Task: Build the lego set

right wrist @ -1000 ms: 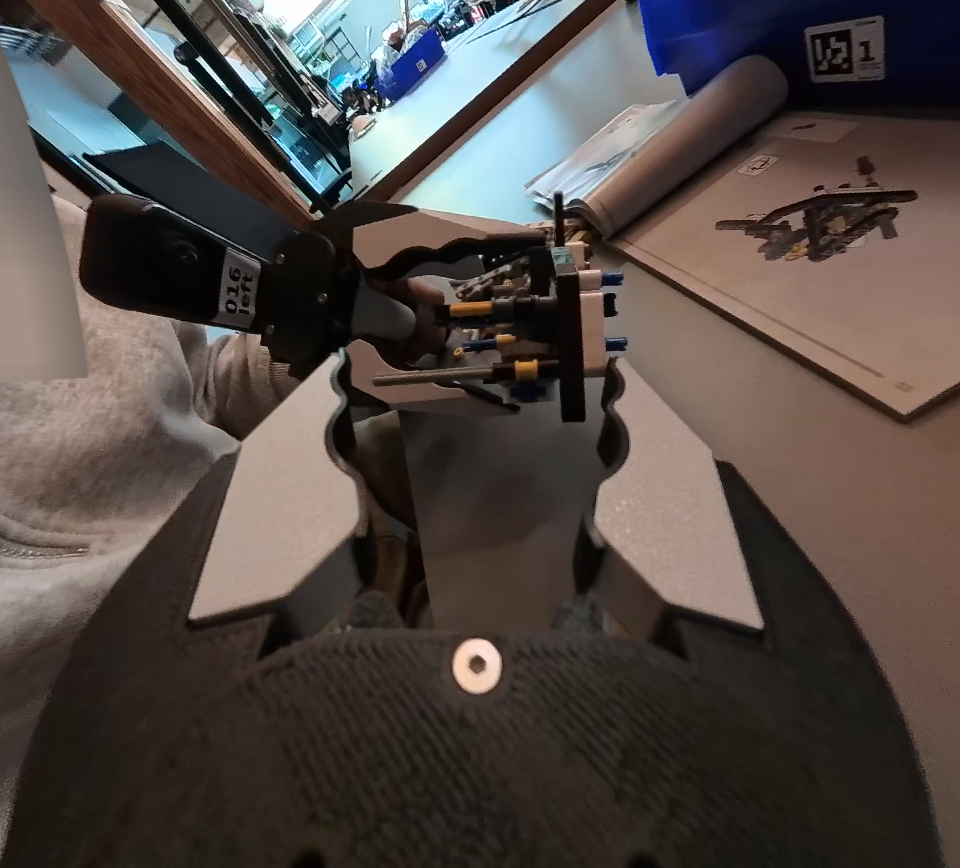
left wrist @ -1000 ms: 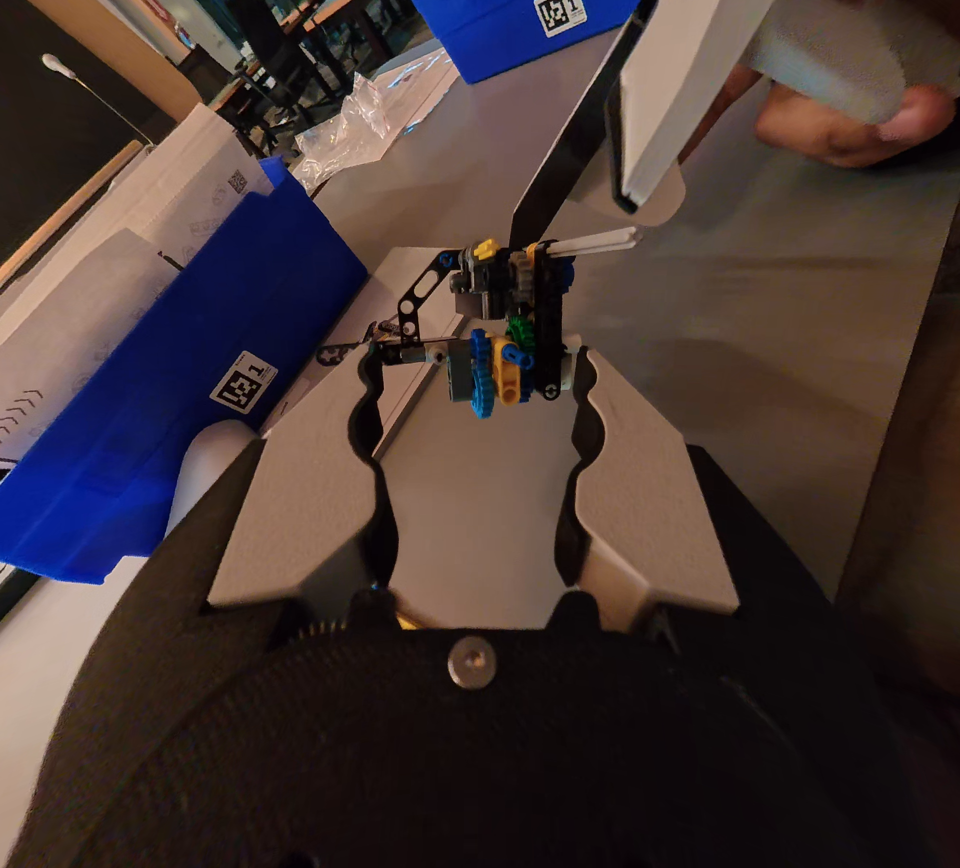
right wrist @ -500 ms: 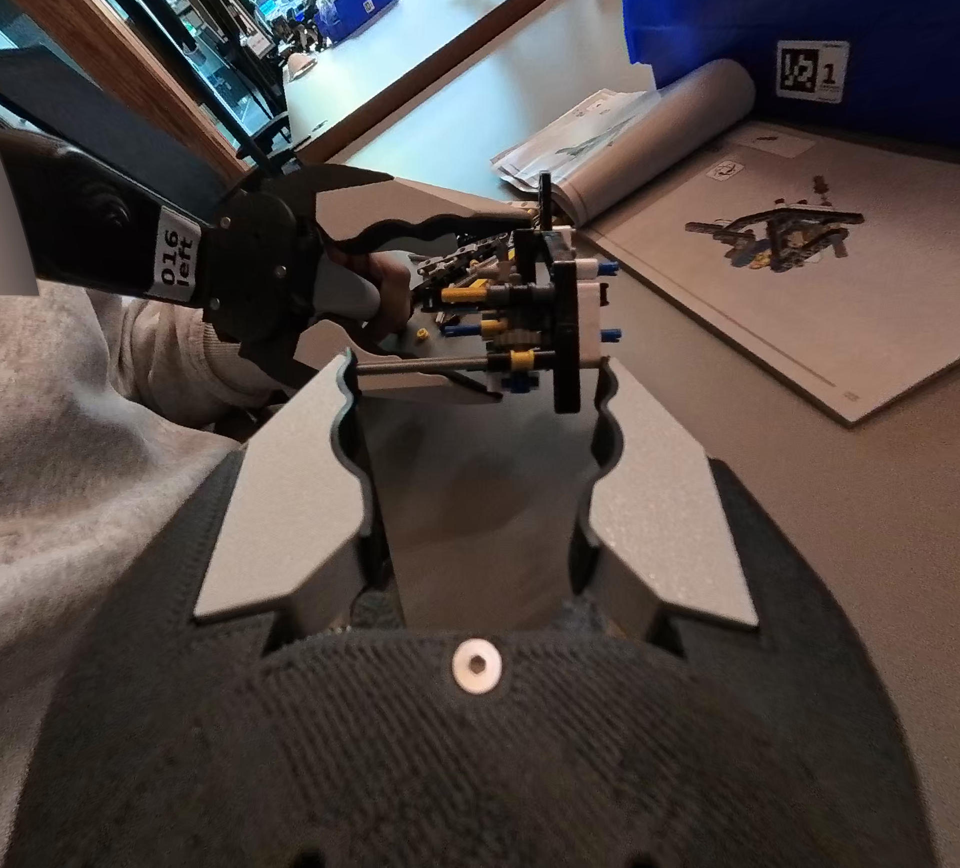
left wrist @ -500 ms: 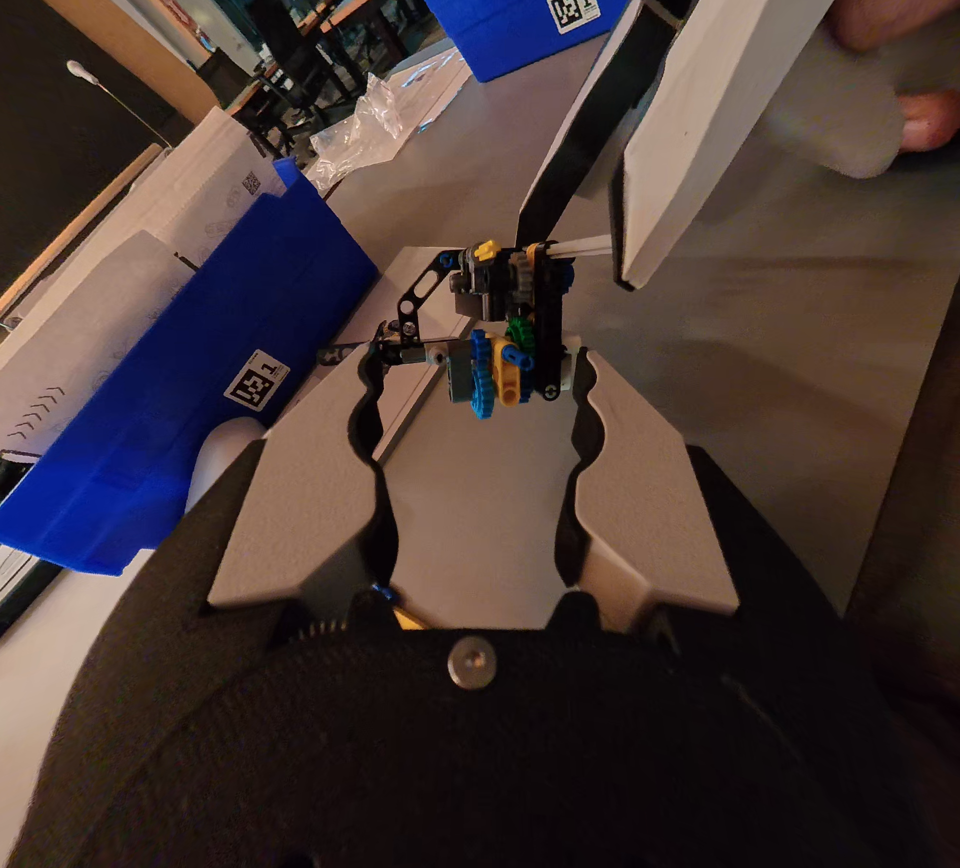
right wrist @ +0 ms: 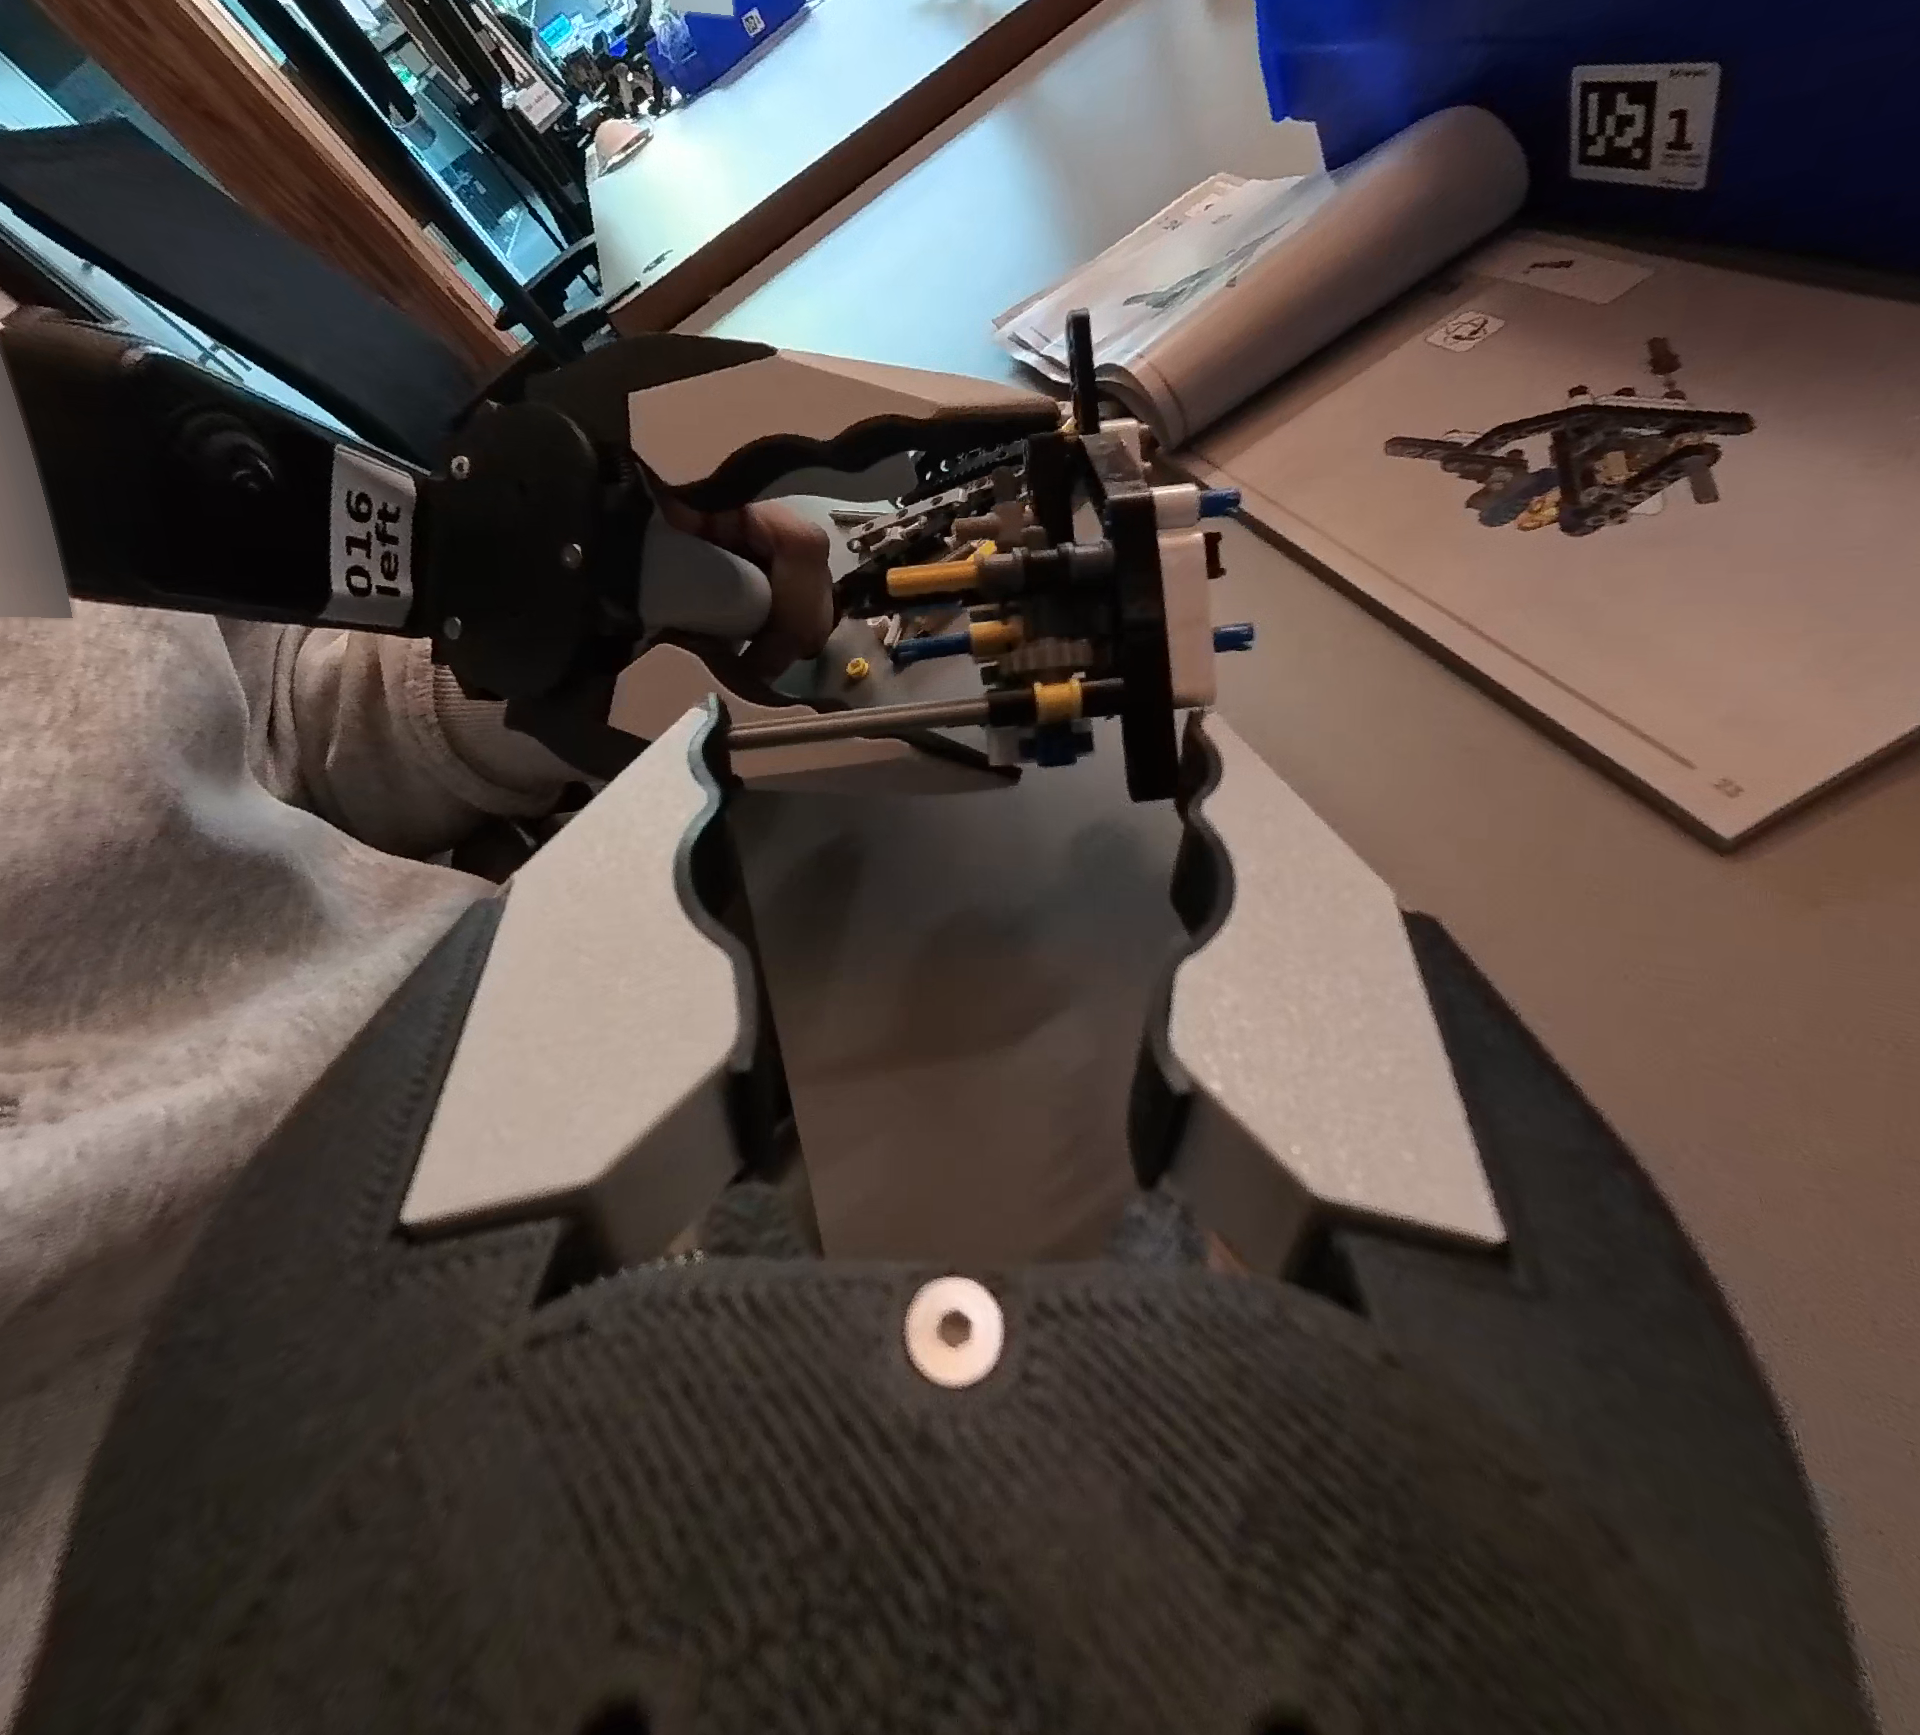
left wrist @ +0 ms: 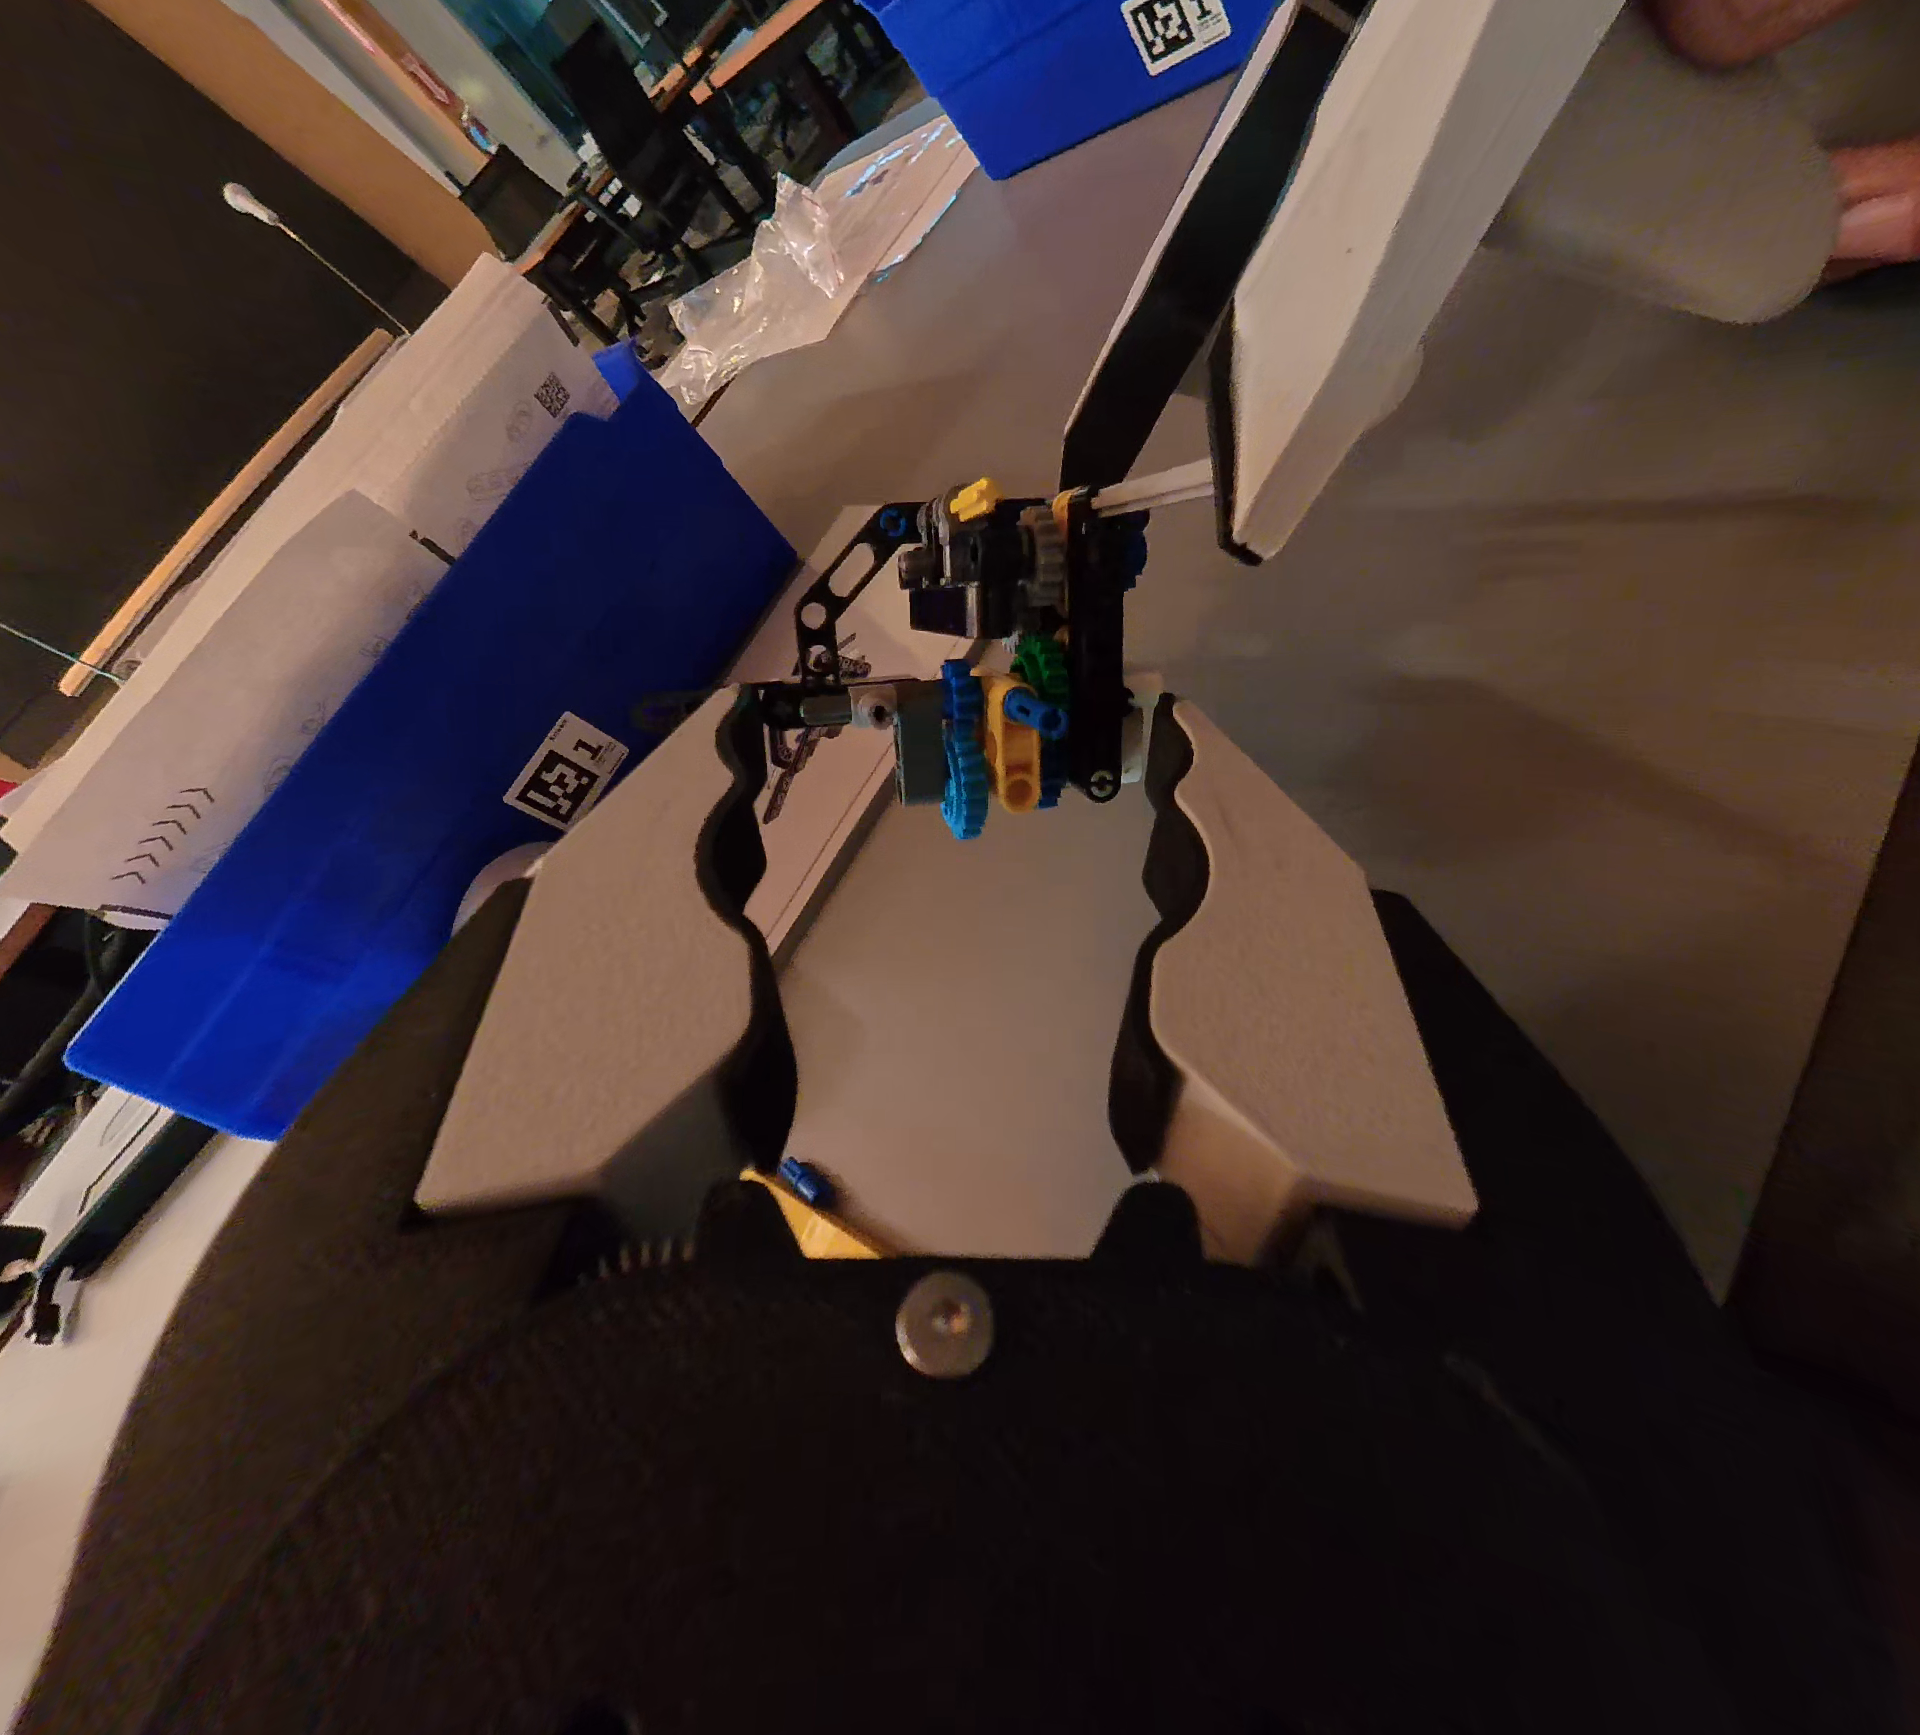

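The lego assembly (left wrist: 1023,667), a small cluster of gears, axles and a black frame, hangs above the grey table (left wrist: 1455,750), in front of the open instruction booklet (right wrist: 1507,563). The left gripper (left wrist: 951,729) grasps it across its width, one finger on the grey axle's end, the other on the frame. The right gripper (right wrist: 951,729) brackets the same piece; whether it presses is unclear. It looks light and rigid, but its friction-fit pins may pop off; the black frame (right wrist: 1143,625) seems the safest hold.

Blue bins (left wrist: 436,750); black, yellow, blue, green lego assembly (left wrist: 997,657).
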